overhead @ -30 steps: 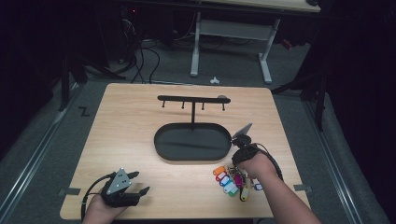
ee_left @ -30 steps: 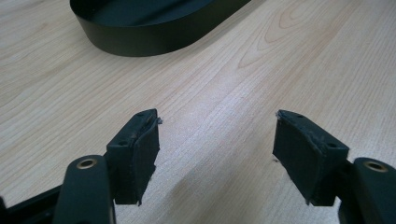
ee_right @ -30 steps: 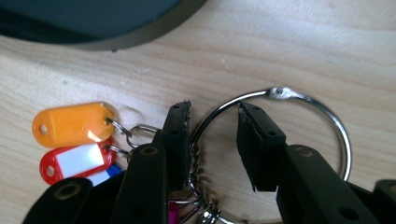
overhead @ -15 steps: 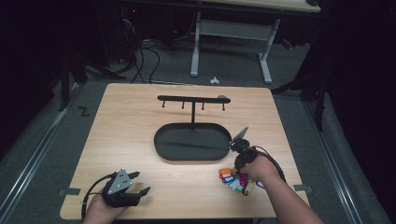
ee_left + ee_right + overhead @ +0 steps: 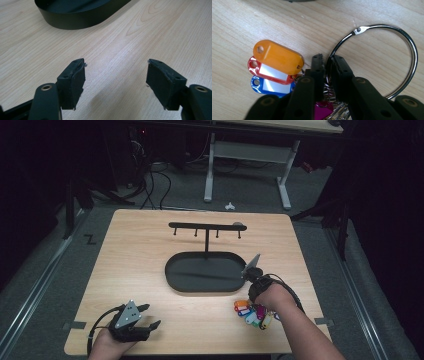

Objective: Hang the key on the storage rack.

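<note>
A bunch of coloured key tags (image 5: 252, 312) lies on the wooden table (image 5: 140, 260), strung on a large metal ring (image 5: 402, 45). Orange (image 5: 278, 57), red and blue tags fan out to the left in the right gripper view. My right gripper (image 5: 328, 62) is shut on the ring's wire beside the tags; in the high view it (image 5: 255, 281) sits just off the right end of the black oval tray (image 5: 206, 271). My left gripper (image 5: 142, 319) rests at the table's near left, jaws wide open (image 5: 116, 75) over bare wood with nothing between them.
A black hook rack (image 5: 206, 226) stands on a post at the tray's far side, with several small pegs hanging from its bar. The tray's rim (image 5: 75, 21) lies ahead of the left gripper. The table's near edge runs close behind both hands.
My right hand has shifted slightly, and the tags have moved a little to the right under it. The left gripper has stayed put and open.
</note>
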`<action>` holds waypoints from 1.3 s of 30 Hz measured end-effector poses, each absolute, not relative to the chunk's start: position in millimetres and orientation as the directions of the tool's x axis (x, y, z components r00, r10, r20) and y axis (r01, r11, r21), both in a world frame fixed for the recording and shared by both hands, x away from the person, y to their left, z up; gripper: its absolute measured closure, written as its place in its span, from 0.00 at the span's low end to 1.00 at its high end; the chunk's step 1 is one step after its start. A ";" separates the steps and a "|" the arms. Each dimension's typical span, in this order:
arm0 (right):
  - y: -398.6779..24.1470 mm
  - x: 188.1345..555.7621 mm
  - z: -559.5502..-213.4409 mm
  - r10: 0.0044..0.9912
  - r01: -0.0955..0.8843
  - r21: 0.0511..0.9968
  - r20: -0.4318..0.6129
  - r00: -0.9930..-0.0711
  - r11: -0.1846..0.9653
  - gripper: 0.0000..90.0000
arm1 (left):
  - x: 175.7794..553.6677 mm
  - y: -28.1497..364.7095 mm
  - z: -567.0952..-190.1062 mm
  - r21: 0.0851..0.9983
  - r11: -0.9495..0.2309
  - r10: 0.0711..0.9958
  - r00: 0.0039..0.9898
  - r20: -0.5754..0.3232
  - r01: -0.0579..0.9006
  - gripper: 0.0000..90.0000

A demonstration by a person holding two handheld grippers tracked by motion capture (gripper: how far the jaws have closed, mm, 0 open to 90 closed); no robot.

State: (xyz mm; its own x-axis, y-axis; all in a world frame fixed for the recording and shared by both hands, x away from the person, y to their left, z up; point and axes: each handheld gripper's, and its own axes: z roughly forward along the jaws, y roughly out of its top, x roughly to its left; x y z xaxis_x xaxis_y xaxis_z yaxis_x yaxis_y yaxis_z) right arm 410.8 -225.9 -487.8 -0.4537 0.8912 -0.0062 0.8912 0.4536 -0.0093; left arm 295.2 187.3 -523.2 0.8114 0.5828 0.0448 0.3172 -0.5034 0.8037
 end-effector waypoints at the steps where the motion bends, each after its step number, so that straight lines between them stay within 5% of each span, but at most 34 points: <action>1: -225.6 410.9 -487.8 0.893 0.893 -0.014 -0.004 -0.451 0.451 0.95 | 295.0 187.1 -523.3 0.804 -0.503 0.583 0.811 0.045 0.317 0.35; 25: -229.7 401.1 -486.5 0.841 0.839 0.066 -0.018 -0.540 0.540 0.96 | 294.6 189.9 -522.5 0.808 -0.496 0.592 0.804 0.047 0.318 0.35; 39: -225.6 383.4 -445.0 0.785 0.776 0.118 -0.088 -0.613 0.619 0.97 | 295.1 188.3 -523.3 0.807 -0.501 0.587 0.808 0.050 0.314 0.35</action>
State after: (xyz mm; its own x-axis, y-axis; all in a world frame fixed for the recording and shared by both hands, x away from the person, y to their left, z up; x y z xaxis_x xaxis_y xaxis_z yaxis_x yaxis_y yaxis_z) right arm 383.4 -225.6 -445.0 -0.6132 0.7851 -0.0876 0.7762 0.6194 0.1179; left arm 295.1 188.3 -523.3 0.8082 0.5868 0.0498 0.3139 -0.5007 0.8067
